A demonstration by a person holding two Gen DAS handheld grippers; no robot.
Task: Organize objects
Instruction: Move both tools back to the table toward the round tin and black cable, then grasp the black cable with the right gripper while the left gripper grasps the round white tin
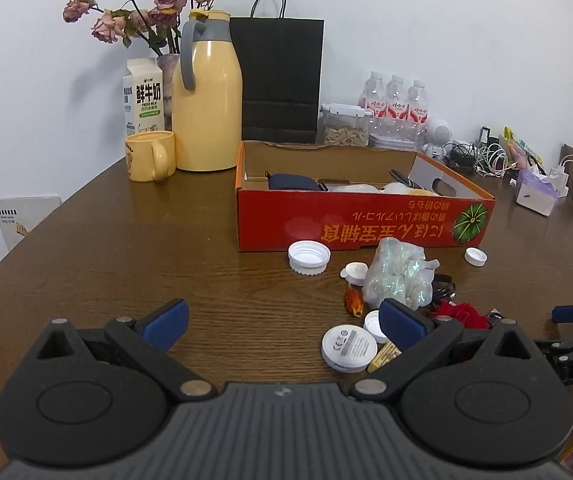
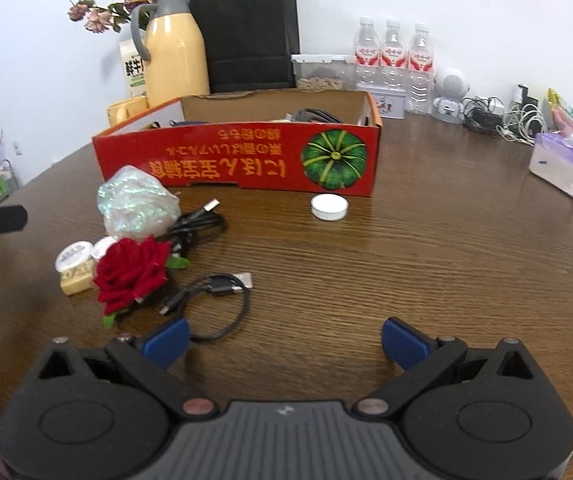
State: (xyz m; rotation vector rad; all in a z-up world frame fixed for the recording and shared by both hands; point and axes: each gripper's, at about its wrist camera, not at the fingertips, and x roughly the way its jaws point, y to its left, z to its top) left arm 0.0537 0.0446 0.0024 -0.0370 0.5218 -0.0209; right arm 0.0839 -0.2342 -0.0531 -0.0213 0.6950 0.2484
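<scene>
Yellow mug [image 1: 150, 156] and jug [image 1: 208, 108] stand at the table's [image 1: 126, 264] far left. The red box [image 1: 362, 216] beside them holds a dark pouch [image 1: 292, 181] and cables. In front lie white caps [image 1: 309, 257], a shiny bag [image 1: 400, 274], a rose [image 2: 132, 274] and cords. Left gripper [image 1: 282, 324] and right gripper [image 2: 284, 342] hover, jaws apart and empty.
</scene>
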